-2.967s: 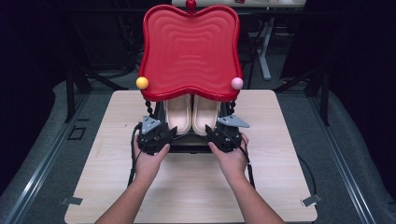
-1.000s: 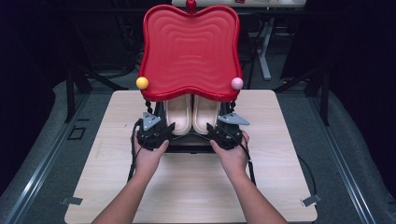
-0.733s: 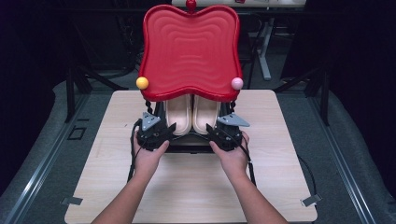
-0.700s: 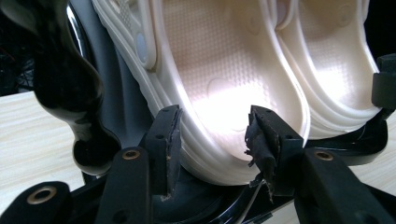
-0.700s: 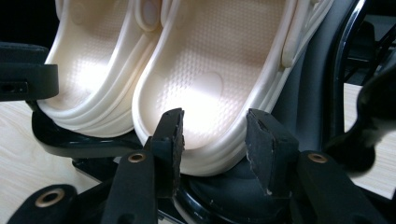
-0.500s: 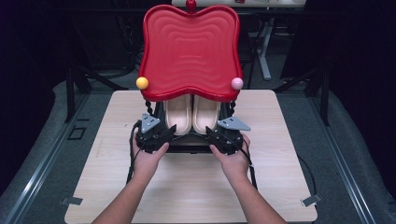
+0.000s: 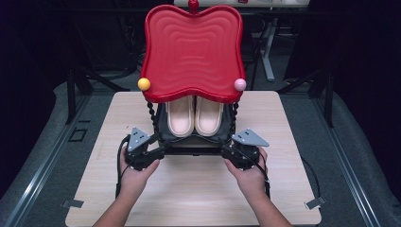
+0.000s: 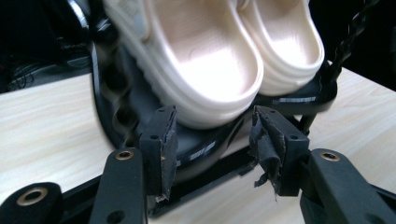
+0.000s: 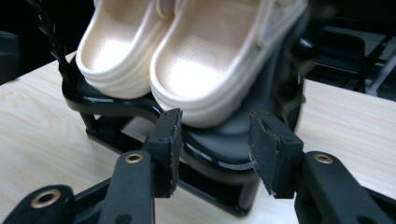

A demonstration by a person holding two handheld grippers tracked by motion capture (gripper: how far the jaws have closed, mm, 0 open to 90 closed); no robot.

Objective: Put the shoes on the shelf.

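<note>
Left tongs (image 7: 158,152): held in the person's left hand (image 7: 135,172), jaws spread wide and gripping nothing; in the left gripper view (image 8: 212,140) the pads (image 8: 163,144) sit either side of the near left corner of a black stand (image 8: 205,140), whether touching it cannot be told. Right tongs (image 7: 227,152): held in the right hand (image 7: 248,175), jaws likewise well apart and empty; in the right gripper view (image 9: 212,140) they flank the stand's near right corner (image 9: 224,149). The stand (image 7: 194,144) lies directly ahead of and between both tongs on the pale wood bench (image 7: 198,189). A pair of cream clogs (image 7: 194,116) rests side by side on the stand's black tray, heels toward the tongs, just above and beyond the jaw tips in both gripper views. A red ribbed lid (image 7: 191,49) stands raised beyond the clogs, with a yellow ball (image 7: 143,83) at its lower corner on the left tongs' side and a pink ball (image 7: 239,84) on the right tongs' side. Twisted black posts (image 7: 151,116) rise from the tray beside the clogs.
</note>
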